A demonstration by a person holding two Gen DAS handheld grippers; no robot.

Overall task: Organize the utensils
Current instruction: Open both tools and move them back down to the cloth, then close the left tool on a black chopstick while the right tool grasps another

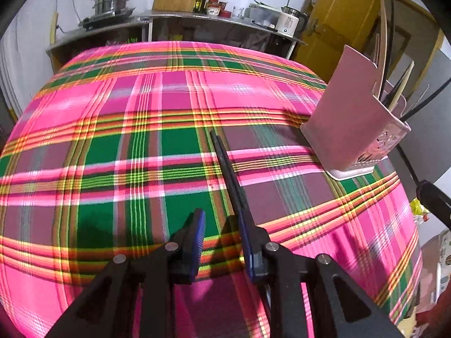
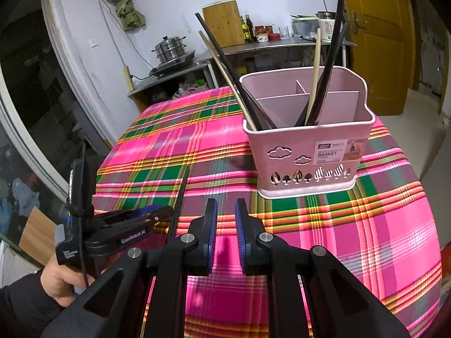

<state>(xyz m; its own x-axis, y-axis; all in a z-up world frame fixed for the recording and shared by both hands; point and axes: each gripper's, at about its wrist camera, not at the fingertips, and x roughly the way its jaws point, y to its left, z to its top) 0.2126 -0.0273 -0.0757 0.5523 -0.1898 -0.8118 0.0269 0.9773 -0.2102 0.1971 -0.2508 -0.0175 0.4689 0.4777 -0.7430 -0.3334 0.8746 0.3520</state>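
We observe the left gripper with jaws spread; the black chopsticks lie on the bench along its right jaw, unpinched. The right gripper jaws stand slightly apart, empty. The pink basket, holding further chopsticks, stands far right.

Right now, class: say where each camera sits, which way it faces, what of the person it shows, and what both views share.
Left wrist: on the left tongs, facing down over the pink-and-green plaid tablecloth; its own tongs show.
Right wrist: on the right tongs, facing the pink plastic utensil basket; the person's left hand shows.
Shared: tablecloth, basket, black chopsticks.
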